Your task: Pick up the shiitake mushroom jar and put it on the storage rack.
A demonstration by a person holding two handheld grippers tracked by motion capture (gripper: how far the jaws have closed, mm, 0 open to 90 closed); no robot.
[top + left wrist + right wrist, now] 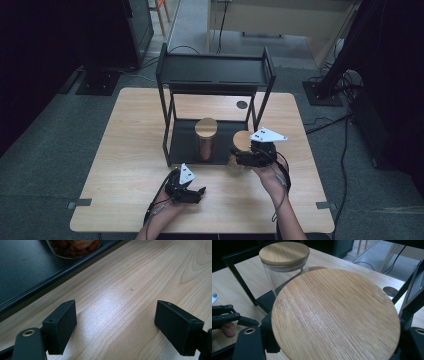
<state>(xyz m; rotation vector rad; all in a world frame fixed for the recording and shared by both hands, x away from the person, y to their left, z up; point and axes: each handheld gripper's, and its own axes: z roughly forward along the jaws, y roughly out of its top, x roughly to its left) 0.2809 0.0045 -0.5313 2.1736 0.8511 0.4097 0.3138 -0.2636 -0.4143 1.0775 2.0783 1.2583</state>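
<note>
A light wooden table (125,170) is standing on grey flooring. The right gripper (248,157) is pinching a bamboo-lidded jar (335,315) just beside the black shelf rack (215,70). The left gripper (116,327) is hovering over bare tabletop, jaws spread. A second jar (205,140) is sitting on the rack's bottom tray.

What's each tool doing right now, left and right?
Left tool: open, nothing between its jaws, over the table.
Right tool: closed on the jar with the wooden lid.
</note>
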